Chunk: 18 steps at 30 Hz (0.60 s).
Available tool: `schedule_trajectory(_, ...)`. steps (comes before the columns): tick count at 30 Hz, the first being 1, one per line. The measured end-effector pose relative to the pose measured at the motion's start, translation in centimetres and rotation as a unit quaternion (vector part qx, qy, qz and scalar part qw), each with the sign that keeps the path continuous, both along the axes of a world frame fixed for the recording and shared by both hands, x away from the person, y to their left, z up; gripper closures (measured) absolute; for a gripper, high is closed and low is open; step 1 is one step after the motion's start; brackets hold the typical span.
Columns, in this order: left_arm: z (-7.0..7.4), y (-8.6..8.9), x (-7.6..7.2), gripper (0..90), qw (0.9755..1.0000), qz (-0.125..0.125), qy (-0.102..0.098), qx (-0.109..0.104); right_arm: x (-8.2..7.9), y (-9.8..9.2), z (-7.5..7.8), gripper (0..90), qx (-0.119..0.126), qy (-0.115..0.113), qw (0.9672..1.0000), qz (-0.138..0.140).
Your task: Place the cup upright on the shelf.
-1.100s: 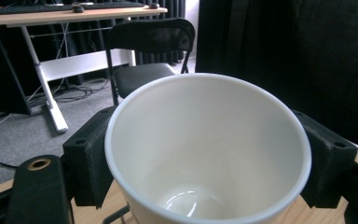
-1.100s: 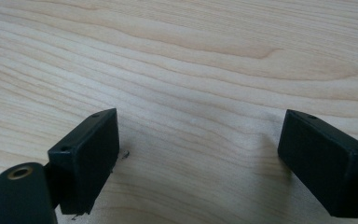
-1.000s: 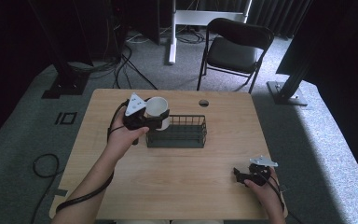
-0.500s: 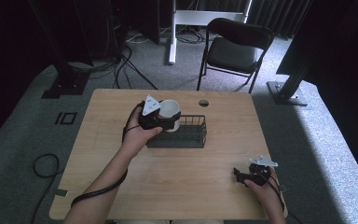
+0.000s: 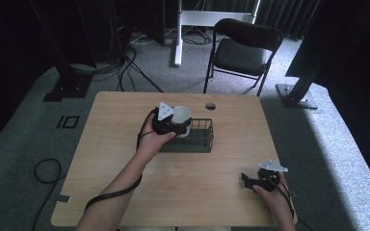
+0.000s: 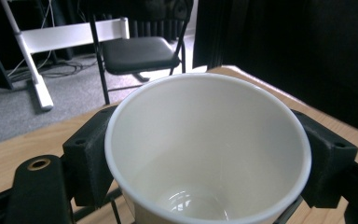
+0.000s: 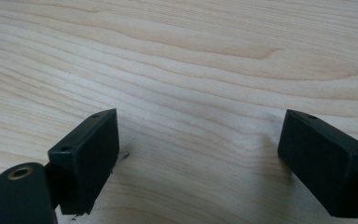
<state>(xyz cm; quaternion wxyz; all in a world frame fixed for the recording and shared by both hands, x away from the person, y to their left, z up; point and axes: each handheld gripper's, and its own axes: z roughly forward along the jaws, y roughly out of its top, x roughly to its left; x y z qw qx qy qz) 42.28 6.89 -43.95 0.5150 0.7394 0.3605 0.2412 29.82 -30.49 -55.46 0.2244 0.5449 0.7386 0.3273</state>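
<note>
Cup (image 6: 205, 154) — plain white; basket (image 5: 195, 139) — dark wire; table (image 5: 125, 159) — pale wood grain; jaws black; chair (image 5: 241, 48) black.

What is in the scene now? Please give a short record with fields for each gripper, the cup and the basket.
left gripper: shut on the white cup, held over the left end of the basket
right gripper: open, holds nothing, low over the table near its right front
white cup: upright, looks empty
wire basket: black, near the middle of the table

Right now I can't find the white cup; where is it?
High view: the white cup sits mid-table, clamped in the left tool over the wire basket's left end.
</note>
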Motion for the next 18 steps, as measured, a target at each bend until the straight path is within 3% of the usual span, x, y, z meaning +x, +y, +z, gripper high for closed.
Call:
schedule_trajectory(3,-0.8,-0.1,0.3,20.6,1.0,0.005,0.004,0.007,0.0,0.0,0.0,12.2,-0.001,0.0,1.0,0.0)
schedule_trajectory(10,-1.4,-0.5,0.6,20.6,1.0,0.002,0.005,-0.001,0.0,0.0,0.0,12.2,0.001,0.0,1.0,0.0)
schedule_trajectory(18,-2.4,-0.9,1.0,20.5,0.9997,-0.001,0.005,0.022,0.0,0.0,0.0,12.2,0.0,0.0,1.0,0.0)
